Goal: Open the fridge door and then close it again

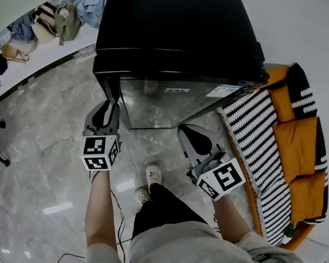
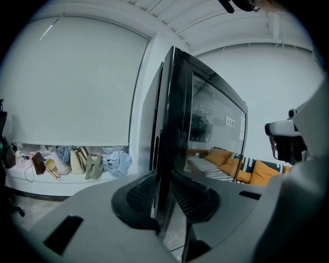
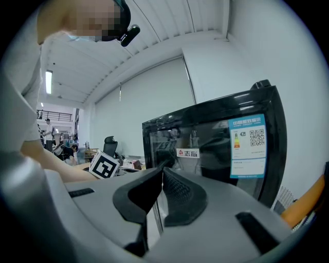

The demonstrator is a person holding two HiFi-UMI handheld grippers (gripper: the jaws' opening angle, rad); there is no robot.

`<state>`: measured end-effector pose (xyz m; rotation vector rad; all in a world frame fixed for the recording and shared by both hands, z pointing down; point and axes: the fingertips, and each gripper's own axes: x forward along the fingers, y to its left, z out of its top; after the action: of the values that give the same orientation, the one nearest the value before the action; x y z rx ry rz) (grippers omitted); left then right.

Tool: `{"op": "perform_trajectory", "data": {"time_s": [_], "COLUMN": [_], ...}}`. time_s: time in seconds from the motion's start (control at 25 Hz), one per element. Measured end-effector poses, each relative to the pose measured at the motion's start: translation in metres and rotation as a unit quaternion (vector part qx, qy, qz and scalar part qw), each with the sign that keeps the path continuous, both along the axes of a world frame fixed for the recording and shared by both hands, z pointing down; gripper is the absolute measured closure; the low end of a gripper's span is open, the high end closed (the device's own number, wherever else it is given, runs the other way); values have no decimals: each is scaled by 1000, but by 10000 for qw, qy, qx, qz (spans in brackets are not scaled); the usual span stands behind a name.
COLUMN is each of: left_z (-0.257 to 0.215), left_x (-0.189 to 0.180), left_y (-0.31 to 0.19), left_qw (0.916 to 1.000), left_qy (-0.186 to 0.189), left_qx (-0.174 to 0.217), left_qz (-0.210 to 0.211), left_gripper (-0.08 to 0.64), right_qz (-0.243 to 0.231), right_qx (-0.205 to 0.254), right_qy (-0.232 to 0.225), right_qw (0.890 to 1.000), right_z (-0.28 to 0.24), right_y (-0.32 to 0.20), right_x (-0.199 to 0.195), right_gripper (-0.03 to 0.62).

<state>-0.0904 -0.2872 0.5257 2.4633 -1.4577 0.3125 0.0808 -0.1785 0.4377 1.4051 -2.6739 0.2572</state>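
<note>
Two jaws of the left hand-held gripper [image 1: 112,102] pinched the free edge of the fridge door [image 1: 177,97], on the fridge [image 1: 177,24] on the floor [image 1: 46,174]; the right hand-held gripper [image 1: 191,134] hung clenched, empty. Rigid, slick glass: that edge seemed the surest hold.

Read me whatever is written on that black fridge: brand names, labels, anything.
"志高": red-and-white brand sticker on the fridge door.
"中国能效标识": heading of the blue energy label on the same door; its small print and QR code are too small to read.
White sticker, seen in the left gripper view: too blurred to read.
</note>
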Motion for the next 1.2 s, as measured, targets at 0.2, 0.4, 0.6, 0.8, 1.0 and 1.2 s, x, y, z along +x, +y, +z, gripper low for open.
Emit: {"op": "perform_trajectory", "data": {"time_s": [0.2,0.4,0.6,0.8,1.0,1.2], "left_z": [0,1,-1,-9,-25,-43], "left_x": [1,1,-3,-1,1,5], "left_y": [-3,-2,2,15,33,56], "left_qw": [10000,10000,9999,9998,9996,9989], "left_qy": [-5,-49,-97,-170,-142,-138], "left_qx": [50,45,41,143,241,402], "left_qz": [7,1,-71,-15,67,203], "left_gripper": [472,472,477,526,546,546], "right_qz": [-8,-49,-72,-79,-65,4], "right_qx": [-14,-1,32,82,170,278], "right_qy": [-7,-29,-44,-59,-61,-46], "right_qw": [10000,10000,10000,9999,9998,9996], "right_z": [2,1,-2,-7,-16,-27], "right_y": [-6,-7,-5,2,10,21], "right_x": [3,1,-1,-1,-2,0], "right_gripper": [575,575,575,575,575,575]}}
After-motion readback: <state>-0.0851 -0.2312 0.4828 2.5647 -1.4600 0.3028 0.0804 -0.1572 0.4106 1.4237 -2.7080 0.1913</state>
